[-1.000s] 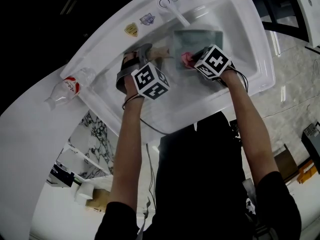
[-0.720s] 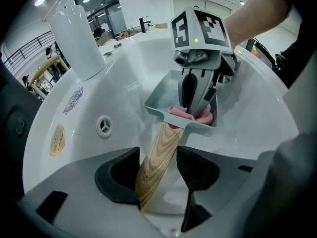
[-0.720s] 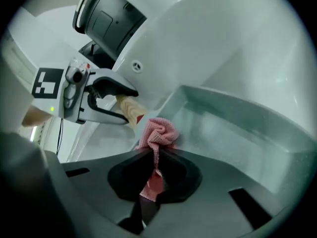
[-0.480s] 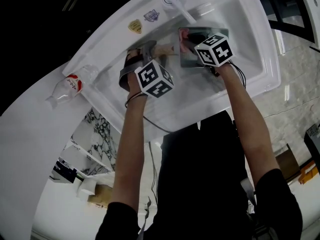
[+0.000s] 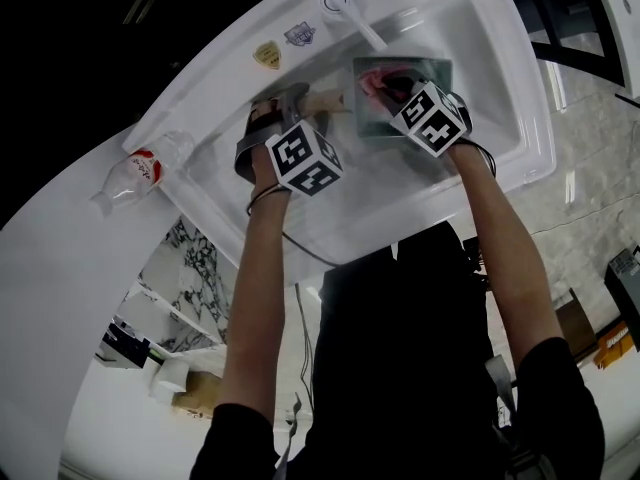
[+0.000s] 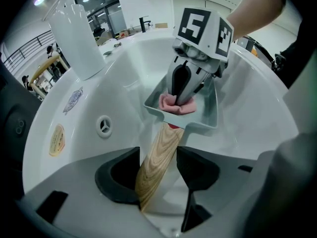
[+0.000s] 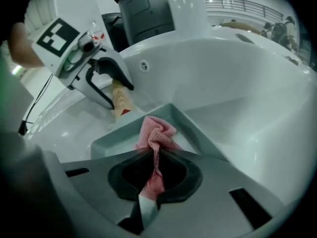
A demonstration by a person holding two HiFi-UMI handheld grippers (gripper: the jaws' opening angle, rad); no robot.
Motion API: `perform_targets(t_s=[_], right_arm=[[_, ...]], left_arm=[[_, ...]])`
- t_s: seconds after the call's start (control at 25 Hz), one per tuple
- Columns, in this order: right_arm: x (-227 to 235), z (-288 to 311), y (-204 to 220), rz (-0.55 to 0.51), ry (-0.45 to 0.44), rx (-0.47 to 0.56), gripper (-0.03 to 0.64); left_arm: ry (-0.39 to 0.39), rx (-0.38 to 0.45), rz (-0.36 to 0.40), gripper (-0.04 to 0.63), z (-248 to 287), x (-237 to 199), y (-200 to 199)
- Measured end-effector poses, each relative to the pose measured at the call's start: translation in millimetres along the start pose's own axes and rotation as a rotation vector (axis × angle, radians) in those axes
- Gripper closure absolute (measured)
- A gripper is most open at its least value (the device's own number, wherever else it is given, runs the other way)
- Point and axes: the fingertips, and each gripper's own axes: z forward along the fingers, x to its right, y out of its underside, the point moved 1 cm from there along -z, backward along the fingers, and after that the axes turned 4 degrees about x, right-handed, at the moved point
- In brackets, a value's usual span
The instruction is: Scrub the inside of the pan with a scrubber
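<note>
Labels first
- 2 stickers on the sink (image 5: 215, 88) rim, beyond and left of the left tool (image 6: 157, 151): a gold shield sticker (image 5: 265, 56) and a blue-grey sticker (image 5: 296, 35). Print on both is too small to read
- Plastic bottle (image 5: 135, 176) lying on its side on the white tabletop (image 5: 50, 318), well left of the left tool. Red label, wording not legible
- Marker cube (image 6: 203, 29) on the right tool carries black-and-white squares only, no text

Tools
- Left tool: jaws spread wide and clamped on the wooden handle (image 6: 153, 172) of the pan (image 6: 207, 105), which runs out between them
- Right tool (image 7: 155, 151): jaws pressed together, pinching the pink scrubber (image 7: 156, 130). The bunched free end sticks out past the tips, down inside the pan

Task's thing
- Square grey pan sits inside the sink bowl, straight ahead of the left tool and directly under the right tool's tips. Scrubber lies against the pan's inside near the handle-side wall

Edges and room
- Pan's raised walls close round the scrubber, with the handle-side wall just beside it
- Tap (image 5: 362, 30) spout reaches over the bowl, just beyond the right tool and near the pan's far corner
- Round overflow hole (image 6: 104, 126) in the bowl wall, left of the left tool's jaws
- Bare white bowl lies open to the right of the right tool, out to the sink wall
- The 2 tools stand near each other, apart, with the handle between them
</note>
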Motion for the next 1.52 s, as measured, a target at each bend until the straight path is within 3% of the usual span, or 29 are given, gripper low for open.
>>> perform_targets(t_s=[0.28, 0.4, 0.52, 0.8, 0.96, 1.08, 1.16, 1.24, 1.52], right_arm=[[-58.6, -5.8, 27.5, -0.178, -0.281, -0.127, 0.572], [-61.5, -9.0, 35.0, -0.224, -0.314, -0.154, 0.572], [-45.8, -11.2, 35.0, -0.242, -0.243, -0.146, 0.572], [8.2, -9.4, 18.0, -0.189, 0.033, -0.068, 0.572], [39.3, -14.7, 18.6, -0.180, 0.197, -0.090, 0.572], [48.6, -21.5, 28.5, -0.157, 0.233, -0.129, 0.572], [42.4, -24.4, 34.7, -0.151, 0.186, -0.149, 0.572], [24.7, -23.7, 38.6, -0.173, 0.084, -0.163, 0.572], [-39.7, -20.1, 51.4, -0.330, -0.219, -0.243, 0.572]], left_arm=[[0.001, -0.004, -0.002, 0.362, 0.0, 0.3, 0.6], [0.001, -0.006, -0.005, 0.362, 0.0, 0.0, 1.0], [0.001, -0.009, 0.000, 0.362, 0.7, -0.3, 0.8], [-0.009, -0.004, 0.003, 0.362, 0.8, 0.1, 0.4], [-0.008, -0.004, 0.004, 0.362, 1.6, 0.4, 0.5], [-0.003, -0.009, 0.000, 0.362, 1.7, 0.4, 0.8], [0.001, -0.013, -0.004, 0.362, 1.8, 0.2, 0.9], [0.000, -0.017, -0.004, 0.362, 1.9, -0.1, 1.3], [0.004, -0.026, -0.007, 0.362, 3.0, 0.9, 2.7]])
